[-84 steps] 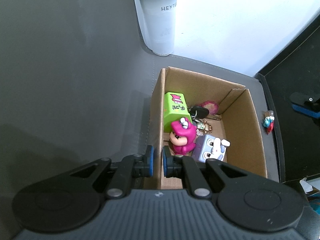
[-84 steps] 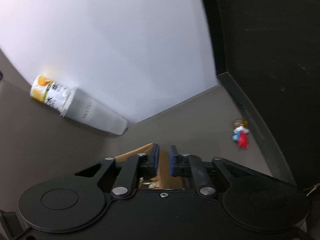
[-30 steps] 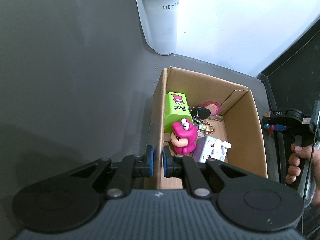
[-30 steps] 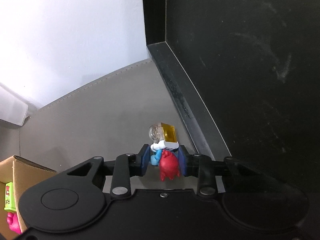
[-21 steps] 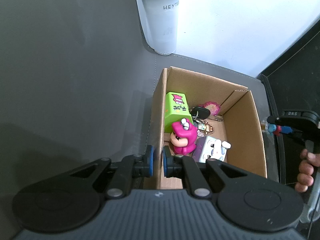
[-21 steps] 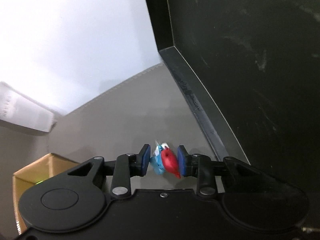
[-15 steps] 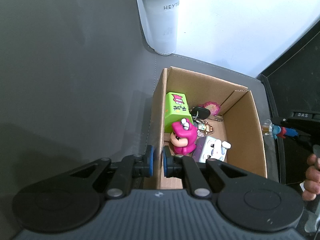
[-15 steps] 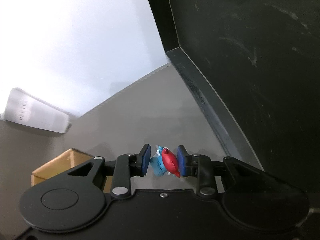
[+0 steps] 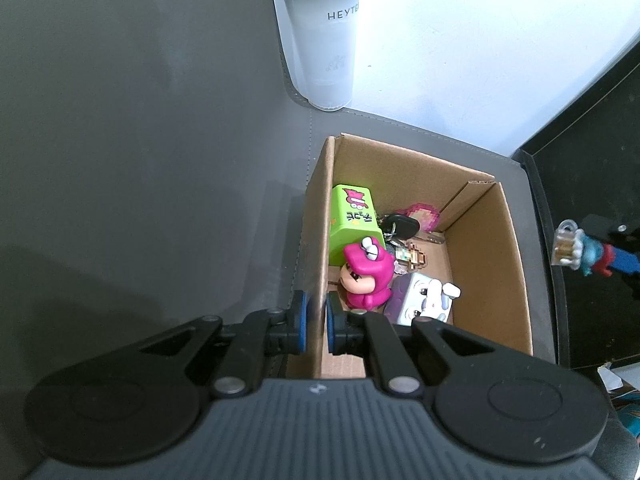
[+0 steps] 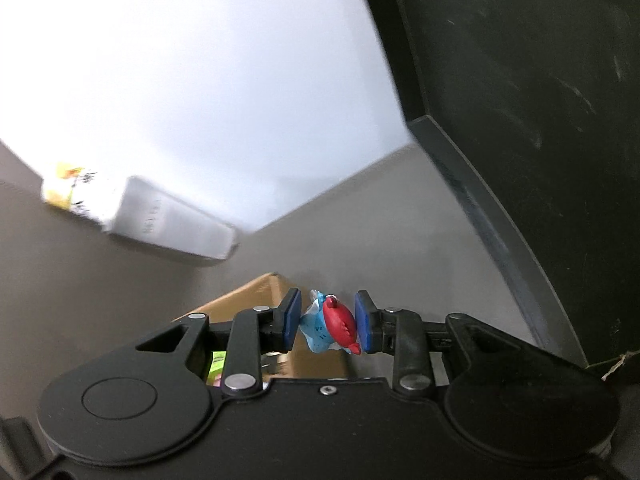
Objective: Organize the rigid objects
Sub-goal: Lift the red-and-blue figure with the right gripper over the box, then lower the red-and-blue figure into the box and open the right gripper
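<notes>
While the grey table (image 9: 140, 140) fills most of both views, an open cardboard box (image 9: 486, 264) is seen standing on it, with a tall translucent tumbler (image 9: 320, 32) printed "HEYTE" set upright beyond the box, near the white wall. The box's left wall is pinched between the pads of the left gripper (image 9: 314, 322). Inside the box are held a green block toy (image 9: 352, 220), a pink hooded figurine (image 9: 366, 272) just in front of it, a lilac cube toy (image 9: 420, 300) beside that, a black key fob (image 9: 402, 225) and two pixel-style charms. A small blue-and-red figurine (image 10: 330, 324) is clamped between the pads of the right gripper (image 10: 327, 322), held in the air off the box's right side.
</notes>
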